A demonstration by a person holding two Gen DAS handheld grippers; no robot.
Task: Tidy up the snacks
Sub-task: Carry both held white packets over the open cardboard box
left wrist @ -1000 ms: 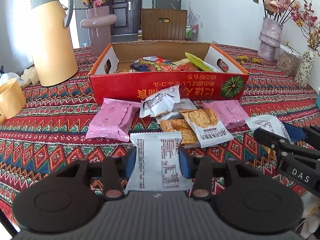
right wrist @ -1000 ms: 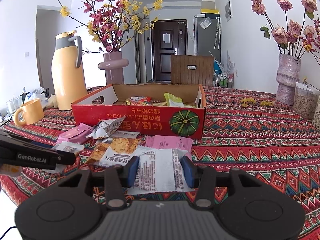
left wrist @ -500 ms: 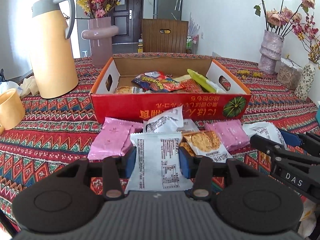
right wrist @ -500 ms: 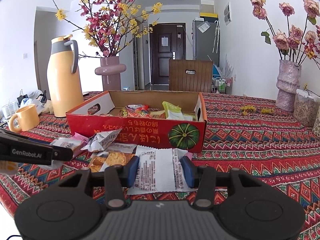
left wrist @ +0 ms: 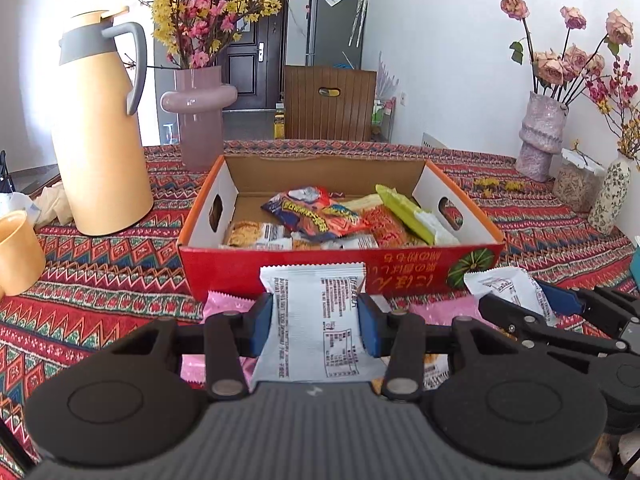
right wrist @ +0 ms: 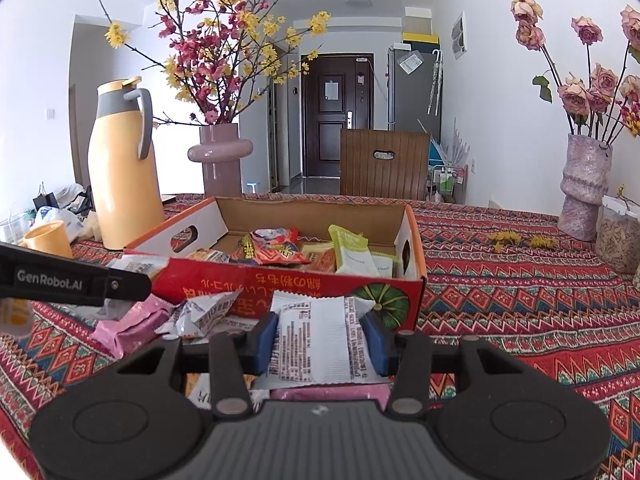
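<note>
The worktop (left wrist: 540, 216) with its red zigzag cloth fills the whole lower half of both views, and the red cardboard box (left wrist: 320, 272) sits dead centre on it, open top, already part full of snacks toward its right side. A yellow thermos jug (left wrist: 100, 128) stands at the left of the frame, well apart from the box.

Loose packets, including a pink packet (right wrist: 128, 324), lie just in front of the box's near wall.

Left tongs (left wrist: 316, 322) are closed partway on a white packet (left wrist: 316, 320), blue pads pressing both its side edges, packet held flat with the printed back up. Right tongs (right wrist: 320, 338) have the same grip on a second white packet (right wrist: 320, 340), showing lower centre in that view.

I'd say the step is carrying both over the near wall and dropping them in. Tips, just my take: clear the rim before tipping down, since these wrappers are slippery and will snag or slide. Aim for the bare cardboard floor at the box's left. Take turns, because the two tongs are close enough to bump.
</note>
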